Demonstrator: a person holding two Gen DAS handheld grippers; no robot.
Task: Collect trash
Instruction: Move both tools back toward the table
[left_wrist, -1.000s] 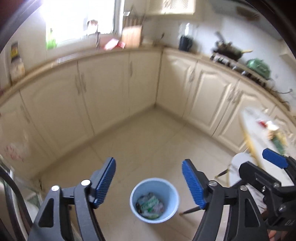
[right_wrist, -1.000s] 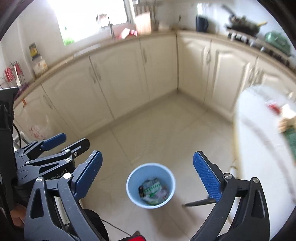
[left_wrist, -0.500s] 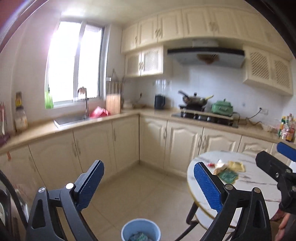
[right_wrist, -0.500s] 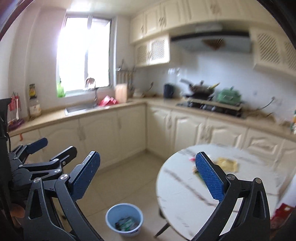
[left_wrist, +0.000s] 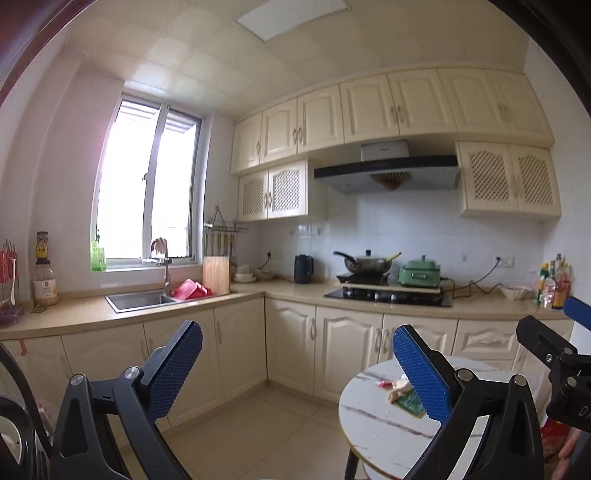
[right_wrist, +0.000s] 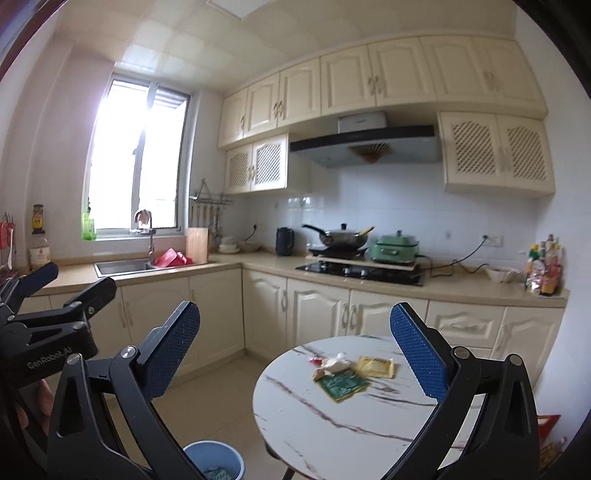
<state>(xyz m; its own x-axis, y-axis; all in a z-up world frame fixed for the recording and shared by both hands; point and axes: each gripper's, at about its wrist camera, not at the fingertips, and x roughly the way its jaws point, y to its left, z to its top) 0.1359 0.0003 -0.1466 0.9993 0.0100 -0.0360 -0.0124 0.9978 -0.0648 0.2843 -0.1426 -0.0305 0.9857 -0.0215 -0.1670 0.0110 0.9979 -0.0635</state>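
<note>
Left wrist view: the left tool (left_wrist: 297, 363) points level across the kitchen with its blue pads spread wide and nothing between them; its jaws have just been opening. Low on the right stands the round marble worktop (left_wrist: 373, 417), and part of the trash shows on it, a green packet (left_wrist: 408, 402) and a crumpled pale wrapper (left_wrist: 399, 387), half hidden behind the right-hand pad. The right tool's black frame pokes in at the far right edge.

Right wrist view: the right tool (right_wrist: 295, 349) is likewise spread apart and empty, angled slightly down at the worktop (right_wrist: 314, 417). Here the trash lies in plain sight near the far side of the top: the green packet (right_wrist: 341, 386), a yellow packet (right_wrist: 376, 366) just beside it, the pale wrapper (right_wrist: 334, 363) and a small red scrap (right_wrist: 316, 360). The blue bin (right_wrist: 214, 459) stands on the floor beside the worktop's foot, with some litter already in it.

The step in hand looks like the reach for the next piece. The flat packets (thin, lying flush on the marble) will likely be hard to pinch from above, so a low, slanted approach that catches a raised edge seems best; the crumpled wrapper stands up and should be the easiest first pick. Keeping the two tools on separate pieces would avoid a clash.
</note>
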